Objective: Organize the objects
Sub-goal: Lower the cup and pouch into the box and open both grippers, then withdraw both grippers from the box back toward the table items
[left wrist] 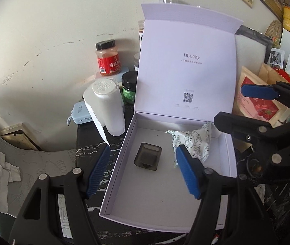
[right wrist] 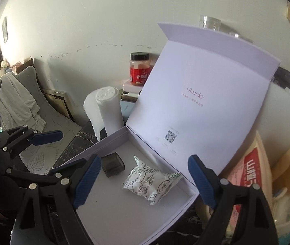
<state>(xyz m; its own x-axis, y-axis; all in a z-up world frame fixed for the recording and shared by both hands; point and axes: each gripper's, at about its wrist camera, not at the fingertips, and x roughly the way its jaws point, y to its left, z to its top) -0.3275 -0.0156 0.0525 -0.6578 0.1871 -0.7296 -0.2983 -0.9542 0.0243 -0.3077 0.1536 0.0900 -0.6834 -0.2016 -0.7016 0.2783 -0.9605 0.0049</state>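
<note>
1. Left wrist view: our left gripper has its blue pads apart, nothing between them, hanging above the near-left part of the open white cardboard gift box.
2. Right wrist view: our right gripper is also spread wide and empty, with nothing clamped. The white snack packet with printed fruit drawings lies flat on the box floor beneath it, not gripped.
3. Small smoky-grey translucent plastic case sits on the box floor just beside the packet, apart from it. Both task items look already stowed.
4. Our read: the step in hand is clearing both grippers out of the box, then either closing the upright hinged lid or fetching another item.
5. To do it well: we lift straight away from the box, keeping the pads clear of the side walls so the light box does not shift on the black marbled tabletop.
6. Watch the tall white plastic bottle standing just left of the box; it looks easy to tip.
7. If closing the lid, we push from its top edge, slowly, and check the packet lies below the rim.
</note>
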